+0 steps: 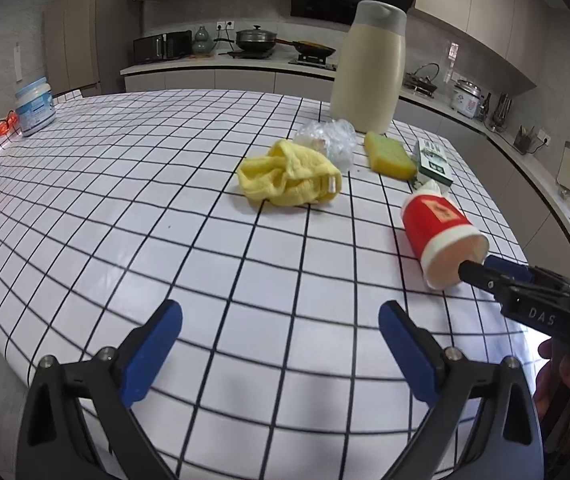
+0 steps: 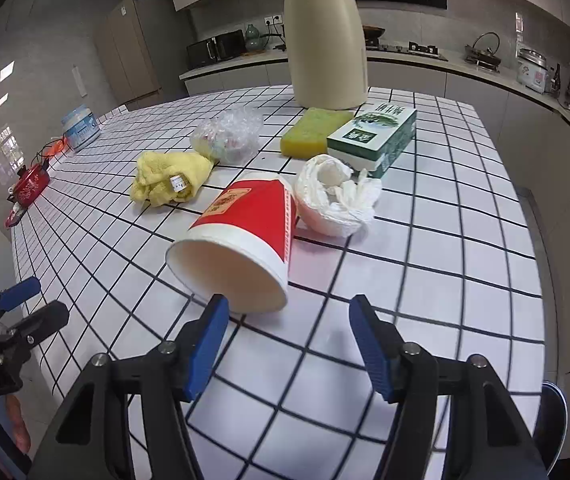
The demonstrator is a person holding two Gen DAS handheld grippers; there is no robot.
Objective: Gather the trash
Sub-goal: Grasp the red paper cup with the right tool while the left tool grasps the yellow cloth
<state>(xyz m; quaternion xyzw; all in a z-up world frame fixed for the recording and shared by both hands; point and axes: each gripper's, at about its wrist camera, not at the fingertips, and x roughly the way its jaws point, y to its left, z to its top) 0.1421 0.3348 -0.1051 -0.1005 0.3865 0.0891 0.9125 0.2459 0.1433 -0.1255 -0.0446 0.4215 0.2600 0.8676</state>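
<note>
The right gripper (image 2: 287, 336) is held low over the checked tablecloth (image 2: 425, 280), jaws spread apart, nothing gripped. Its left finger sits just at the rim of the red paper cup (image 2: 241, 236); contact cannot be confirmed. The cup is lying on its side, open mouth turned toward the right gripper. In the left wrist view the right gripper (image 1: 481, 270) is seen reaching in from the right edge, fingertips at the cup (image 1: 439, 236) mouth, a hand partly seen beneath it.

The left gripper (image 1: 281, 348) is held released, jaws wide, over bare tablecloth (image 1: 165, 220), well apart from the cup. In the right wrist view it (image 2: 33, 300) is seen at the left edge, off the table side.

Relative to the cup: crumpled white tissue (image 2: 337, 196) is lying just beside its base, right side; a green-and-white carton (image 2: 373, 136) is behind the tissue; a yellow-green sponge (image 2: 313, 132) is left of the carton; a beige thermos jug (image 2: 325, 40) stands behind both. A yellow cloth (image 2: 169, 184) and crumpled clear plastic (image 2: 229, 136) are lying left and behind.

Tissue is shown clearly only in the right wrist view; in the left wrist view it is mostly hidden behind the cup. A red pot (image 2: 31, 188) and a white-blue tub (image 2: 81, 126) are seen at the far left table edge.
</note>
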